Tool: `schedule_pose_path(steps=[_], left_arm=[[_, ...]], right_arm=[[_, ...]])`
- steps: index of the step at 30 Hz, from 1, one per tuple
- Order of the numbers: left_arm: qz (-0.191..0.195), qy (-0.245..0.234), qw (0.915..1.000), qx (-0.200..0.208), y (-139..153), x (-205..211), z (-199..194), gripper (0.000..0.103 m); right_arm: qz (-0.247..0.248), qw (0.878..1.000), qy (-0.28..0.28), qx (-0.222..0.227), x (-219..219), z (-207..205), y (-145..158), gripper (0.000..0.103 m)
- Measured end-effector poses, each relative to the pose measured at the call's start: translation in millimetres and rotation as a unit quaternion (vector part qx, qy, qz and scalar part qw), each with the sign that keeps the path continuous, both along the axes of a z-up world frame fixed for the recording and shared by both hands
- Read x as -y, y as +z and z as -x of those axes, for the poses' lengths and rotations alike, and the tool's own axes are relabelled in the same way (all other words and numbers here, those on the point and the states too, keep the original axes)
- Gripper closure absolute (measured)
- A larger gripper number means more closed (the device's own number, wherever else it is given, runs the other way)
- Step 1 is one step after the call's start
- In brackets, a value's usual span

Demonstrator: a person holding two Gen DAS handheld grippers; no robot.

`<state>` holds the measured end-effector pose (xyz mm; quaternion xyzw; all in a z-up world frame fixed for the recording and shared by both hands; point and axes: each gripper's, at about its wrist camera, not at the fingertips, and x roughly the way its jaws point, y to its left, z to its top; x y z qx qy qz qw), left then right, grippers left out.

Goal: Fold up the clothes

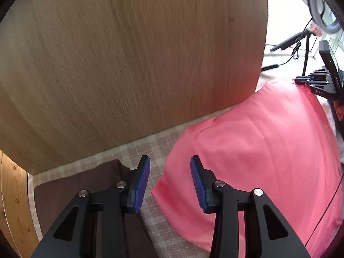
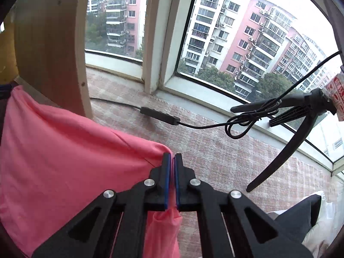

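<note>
right gripper (image 2: 172, 161) fingers clamped on corner of thin pink cloth garment (image 2: 64, 161), lifted taut over checked pink-white cover (image 2: 215, 150). left gripper (image 1: 169, 169) fingers apart, nothing btwn, hovering by garment's edge. folded brown cloth (image 1: 86, 185) at left.

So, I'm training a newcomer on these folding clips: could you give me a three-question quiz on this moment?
1. True or false: the right gripper is shut on the pink cloth.
2. What lies beside the pink cloth, under the left gripper? A) brown garment B) blue towel C) white sock
3. Fill in: the left gripper's jaws stand ____, with nothing between them.

Key: 1 true. 2 A, the brown garment on the checked cover. 3 open.
</note>
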<state>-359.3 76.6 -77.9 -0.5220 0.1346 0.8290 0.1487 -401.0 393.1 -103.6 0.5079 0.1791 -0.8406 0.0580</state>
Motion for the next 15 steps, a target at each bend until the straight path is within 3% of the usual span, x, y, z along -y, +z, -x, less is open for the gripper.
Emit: schedule_pose_path(steps=[2, 5, 8, 13, 15], left_arm=[[-0.014, 0.007, 0.9999, -0.002, 7, 11, -5, 0.067], [-0.055, -0.004, 0.9985, -0.002, 18, 27, -27, 0.062], [-0.056, -0.005, 0.9979, 0.031, 0, 27, -45, 0.057], [-0.069, 0.003, 0.9942, 0.082, -33, 31, -71, 0.058], [-0.071, 0.002, 0.9940, 0.083, -40, 20, -71, 0.065]], right_arm=[[-0.017, 0.998, -0.037, 0.047, -8, 12, -20, 0.097], [0.021, 0.998, -0.038, 0.044, -18, -7, -1, 0.092], [0.072, 0.996, -0.035, 0.041, -28, -30, 20, 0.067], [0.127, 0.990, -0.038, 0.045, -34, -84, 40, 0.066], [0.149, 0.987, -0.032, 0.043, -28, -101, 45, 0.066]])
